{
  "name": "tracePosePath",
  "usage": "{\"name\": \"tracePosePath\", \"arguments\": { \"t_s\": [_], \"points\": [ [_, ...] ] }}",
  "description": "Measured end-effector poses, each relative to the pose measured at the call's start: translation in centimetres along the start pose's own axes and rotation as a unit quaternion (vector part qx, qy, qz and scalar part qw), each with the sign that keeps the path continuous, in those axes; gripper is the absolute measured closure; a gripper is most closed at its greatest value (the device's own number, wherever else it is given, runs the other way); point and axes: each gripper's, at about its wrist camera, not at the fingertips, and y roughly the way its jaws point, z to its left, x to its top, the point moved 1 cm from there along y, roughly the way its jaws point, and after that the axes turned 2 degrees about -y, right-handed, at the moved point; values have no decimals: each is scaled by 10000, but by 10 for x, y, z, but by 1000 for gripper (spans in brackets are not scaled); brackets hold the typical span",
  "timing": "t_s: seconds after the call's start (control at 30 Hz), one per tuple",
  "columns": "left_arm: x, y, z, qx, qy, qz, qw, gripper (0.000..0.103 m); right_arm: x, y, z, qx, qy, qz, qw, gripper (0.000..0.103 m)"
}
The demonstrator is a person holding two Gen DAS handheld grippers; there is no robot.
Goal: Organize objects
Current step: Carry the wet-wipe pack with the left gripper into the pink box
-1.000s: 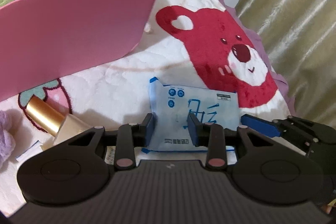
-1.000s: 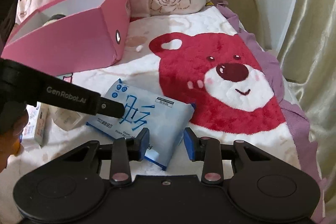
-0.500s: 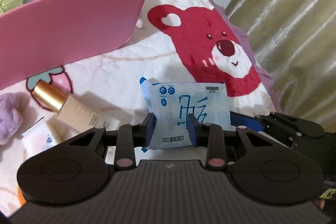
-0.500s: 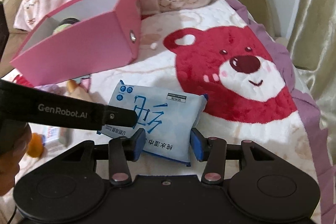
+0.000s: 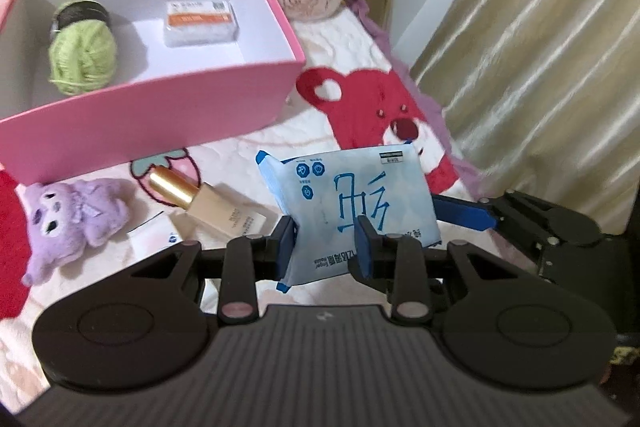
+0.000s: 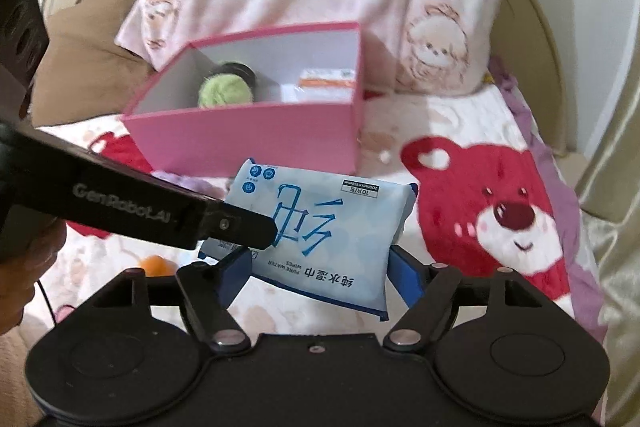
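A light blue pack of wet wipes (image 5: 352, 203) hangs above the bear-print blanket, and my left gripper (image 5: 325, 239) is shut on its lower edge. In the right wrist view the same pack (image 6: 320, 227) sits between the wide-spread jaws of my right gripper (image 6: 320, 271). Those jaws are opening, and their pads stand just off the pack's sides. One blue finger of the right gripper (image 5: 464, 215) shows beside the pack. The open pink box (image 5: 160, 123) (image 6: 248, 135) stands behind, holding a green yarn ball (image 5: 82, 57), a dark jar and a white-and-orange packet (image 5: 200, 23).
On the blanket under the box's front wall lie a purple plush (image 5: 76, 215), a gold-capped bottle (image 5: 208, 205) and a small white carton (image 5: 156, 235). An orange object (image 6: 154, 263) lies lower left. Pillows line the back, and a curtain (image 5: 540, 67) hangs at the right.
Both grippers have risen, and the left one has lifted the wipes pack off the blanket. The right jaws have spread from narrow to wide. The box's inside has come into view.
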Motion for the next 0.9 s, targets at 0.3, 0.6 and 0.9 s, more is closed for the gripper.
{"name": "tracePosePath", "arguments": {
  "t_s": [0.3, 0.6, 0.9],
  "points": [
    [9, -53, 9, 8, -226, -436, 9988, 73, 39, -19, 30, 184, -593, -105, 9980, 20],
    [46, -88, 20, 312, -317, -770, 9960, 73, 98, -17, 46, 427, -978, -113, 9942, 20],
    [92, -64, 59, 503, -786, -919, 9914, 73, 152, 32, 50, 632, -1228, 282, 9900, 19]
  ]
}}
